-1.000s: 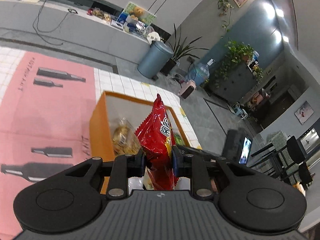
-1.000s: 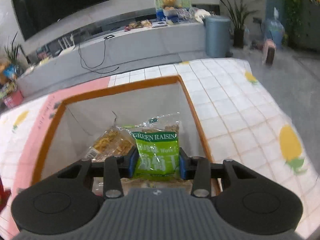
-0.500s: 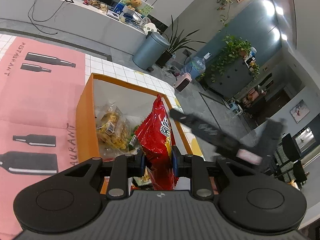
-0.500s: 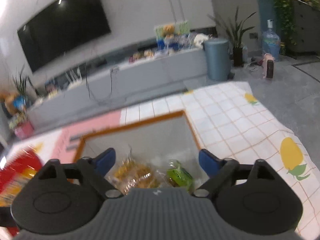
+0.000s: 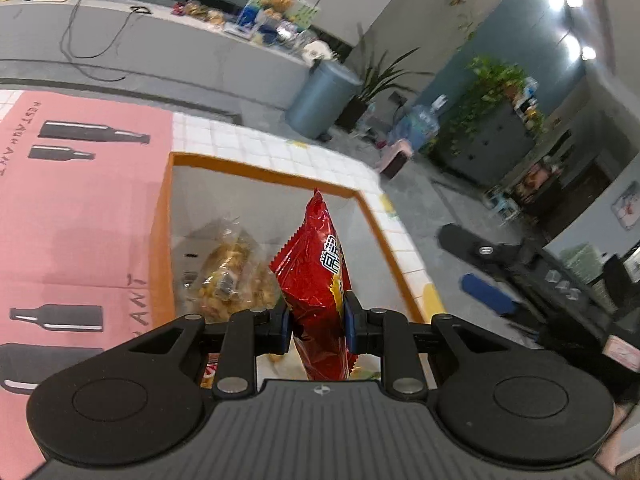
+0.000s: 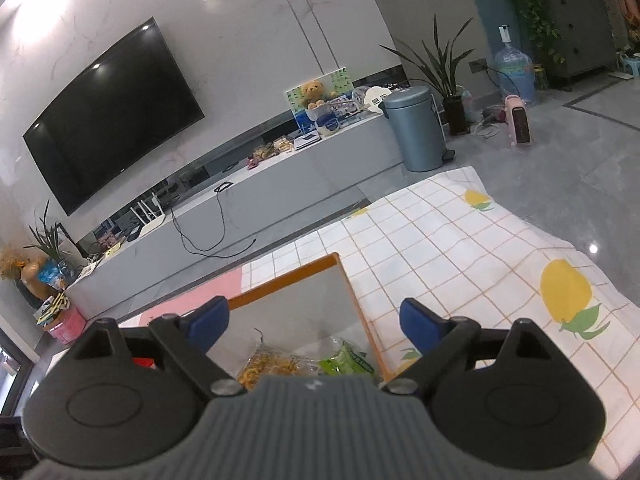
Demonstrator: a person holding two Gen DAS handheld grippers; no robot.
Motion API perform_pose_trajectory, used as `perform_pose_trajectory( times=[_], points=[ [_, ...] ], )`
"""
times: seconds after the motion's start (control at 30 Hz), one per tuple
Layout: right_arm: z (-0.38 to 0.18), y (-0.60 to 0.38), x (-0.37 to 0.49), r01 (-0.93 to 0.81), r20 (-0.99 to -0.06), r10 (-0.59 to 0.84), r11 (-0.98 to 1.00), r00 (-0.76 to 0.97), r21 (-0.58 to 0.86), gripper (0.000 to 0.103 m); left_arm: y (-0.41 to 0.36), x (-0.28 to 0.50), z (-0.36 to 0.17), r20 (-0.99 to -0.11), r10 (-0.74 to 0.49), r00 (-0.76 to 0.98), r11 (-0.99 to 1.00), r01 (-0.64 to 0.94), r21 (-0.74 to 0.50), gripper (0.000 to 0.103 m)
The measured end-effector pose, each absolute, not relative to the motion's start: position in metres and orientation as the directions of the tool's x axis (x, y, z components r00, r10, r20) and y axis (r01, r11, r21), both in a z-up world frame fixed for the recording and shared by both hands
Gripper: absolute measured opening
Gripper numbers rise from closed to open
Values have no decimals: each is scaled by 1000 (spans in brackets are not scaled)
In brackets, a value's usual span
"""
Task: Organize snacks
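My left gripper (image 5: 316,326) is shut on a red snack bag (image 5: 318,276) and holds it upright above the orange-rimmed box (image 5: 256,168). A clear bag of yellow snacks (image 5: 232,272) lies inside the box. My right gripper (image 6: 314,322) is open and empty, raised above the same box (image 6: 288,278). Below it the green raisin bag (image 6: 346,362) and the yellow snack bag (image 6: 272,364) lie in the box. The right gripper also shows in the left wrist view (image 5: 484,276), to the right of the box.
The box stands on a table with a pink bottle-print mat (image 5: 80,216) and a white checked cloth with lemons (image 6: 472,264). Beyond the table are a grey TV bench (image 6: 280,176), a blue-grey bin (image 6: 416,132) and plants.
My right gripper opened, left the green raisin bag in the box and rose and pulled back. My left gripper moved over the box with the red bag still held.
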State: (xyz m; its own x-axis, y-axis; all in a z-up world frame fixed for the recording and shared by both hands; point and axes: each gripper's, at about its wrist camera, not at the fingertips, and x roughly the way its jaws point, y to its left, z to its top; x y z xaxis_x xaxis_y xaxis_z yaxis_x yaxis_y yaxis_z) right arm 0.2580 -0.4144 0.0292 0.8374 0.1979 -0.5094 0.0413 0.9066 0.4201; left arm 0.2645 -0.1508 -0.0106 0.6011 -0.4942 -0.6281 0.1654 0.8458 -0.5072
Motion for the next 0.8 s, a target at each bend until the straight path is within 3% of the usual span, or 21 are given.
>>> perform_pose_trajectory(
  times=[0.17, 0.23, 0.27, 0.3, 0.43, 0.67, 0.8],
  points=[
    [27, -416, 260, 51, -520, 191, 908, 833, 415, 90, -158, 274, -8, -656, -451, 605, 877, 164, -451, 31],
    [26, -416, 261, 57, -522, 184, 910, 833, 412, 90, -158, 275, -9, -668, -452, 591, 878, 160, -452, 51],
    [26, -416, 261, 59, -523, 183, 909, 833, 412, 90, -157, 275, -8, -671, -452, 587, 878, 162, -450, 69],
    [27, -416, 261, 60, -521, 182, 909, 834, 413, 90, -156, 273, -7, -670, -443, 595, 883, 160, -442, 74],
    [30, -414, 259, 55, -522, 172, 919, 835, 391, 90, -150, 257, 4, -666, -393, 634, 909, 157, -387, 78],
    [37, -395, 220, 56, -554, 72, 976, 829, 210, 91, -129, 218, 34, -637, -369, 676, 910, 125, -395, 84],
    [36, -385, 185, 67, -588, 96, 966, 803, 251, 97, -119, 186, 58, -591, -410, 694, 889, 160, -429, 88]
  ],
)
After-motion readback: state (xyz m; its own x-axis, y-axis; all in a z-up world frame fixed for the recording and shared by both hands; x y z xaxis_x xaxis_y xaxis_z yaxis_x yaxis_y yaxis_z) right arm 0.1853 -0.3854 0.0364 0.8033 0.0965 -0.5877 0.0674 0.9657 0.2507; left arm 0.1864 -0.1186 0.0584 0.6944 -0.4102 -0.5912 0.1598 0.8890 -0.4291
